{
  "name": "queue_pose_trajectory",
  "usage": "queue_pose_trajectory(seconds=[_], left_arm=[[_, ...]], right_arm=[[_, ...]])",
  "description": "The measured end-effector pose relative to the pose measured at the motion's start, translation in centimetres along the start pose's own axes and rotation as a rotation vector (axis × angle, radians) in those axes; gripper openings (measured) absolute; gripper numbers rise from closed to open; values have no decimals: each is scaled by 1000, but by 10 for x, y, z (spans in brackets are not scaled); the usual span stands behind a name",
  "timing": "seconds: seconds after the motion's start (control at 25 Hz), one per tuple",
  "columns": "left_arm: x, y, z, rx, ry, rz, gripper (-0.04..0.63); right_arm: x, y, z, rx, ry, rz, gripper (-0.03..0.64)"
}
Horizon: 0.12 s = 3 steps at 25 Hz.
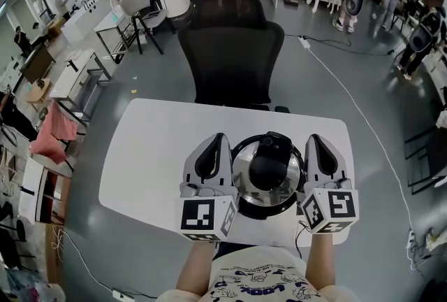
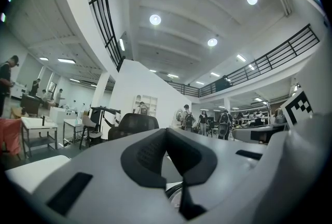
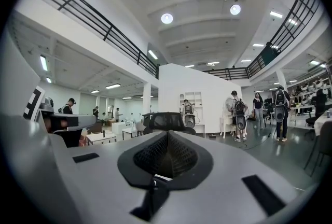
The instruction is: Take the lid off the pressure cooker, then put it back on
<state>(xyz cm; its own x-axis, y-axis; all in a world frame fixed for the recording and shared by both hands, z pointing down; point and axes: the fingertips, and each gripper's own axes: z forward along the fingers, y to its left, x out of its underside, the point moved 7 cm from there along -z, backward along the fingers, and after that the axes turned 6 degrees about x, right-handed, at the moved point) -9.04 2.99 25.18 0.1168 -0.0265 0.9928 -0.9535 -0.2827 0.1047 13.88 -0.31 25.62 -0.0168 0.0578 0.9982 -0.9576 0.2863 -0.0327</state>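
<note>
My left gripper (image 1: 214,143) and right gripper (image 1: 316,143) both have their jaws pressed together, holding nothing. They flank the pressure cooker (image 1: 268,204), which sits just between them with its lid (image 1: 244,178) on, on the white table (image 1: 154,147). Beyond it stands a black chair (image 1: 230,49).

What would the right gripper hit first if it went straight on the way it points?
Probably the black office chair beyond the table: it sits dead ahead above the shut right gripper in its own view. The pressure cooker stands aside, to its left. Depth is unclear.
</note>
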Motion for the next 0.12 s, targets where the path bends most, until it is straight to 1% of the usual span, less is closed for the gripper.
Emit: queue_pose_trajectory(seconds=[0.12], left_arm=[[1,-1,3,-2,6,0,14]], right_arm=[[0,-4,2,3,3,-4,11]])
